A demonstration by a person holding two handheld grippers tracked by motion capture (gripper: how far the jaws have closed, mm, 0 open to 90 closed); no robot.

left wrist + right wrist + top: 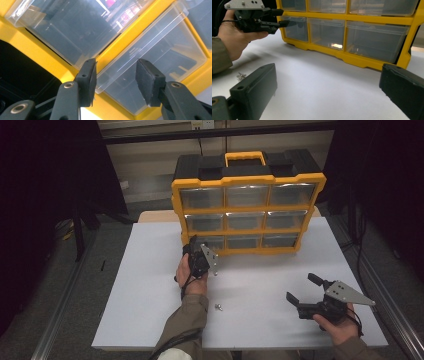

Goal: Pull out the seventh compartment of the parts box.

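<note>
A big white worktop (pixel 150 285) sits in a dark room. The floor around it is grey, and a pale wall runs along the back. Black things stand in the dark on both sides. A metal rail runs along the floor at the left, and another at the right.

At the far side of the worktop stands a yellow and black box of drawers (pixel 247 202). It has an orange handle (pixel 245 158) on top. Its front shows three rows of three see-through drawers. From the high view they look empty, but it is hard to be sure.

The left claw (pixel 192 243) is up at the bottom left drawer (pixel 212 243). A hand (pixel 187 272) in a brownish sleeve holds it. In the left gripper view the two black jaws are spread apart, with the front edge of a clear drawer (pixel 150 65) between them. The jaws are not pressing on it. The right gripper view shows this claw (pixel 284 18) from the side, its tips at the corner of the box.

The right claw (pixel 303 288) is low over the near right part of the worktop, well apart from the box. The other hand (pixel 337 325) holds it. Its jaws are spread wide with nothing between them. It has a grey three-cornered plate (pixel 350 293) on top.

A small shiny screw (pixel 218 307) lies on the worktop near the left arm. The right gripper view shows it (pixel 241 75) beside the sleeve.
</note>
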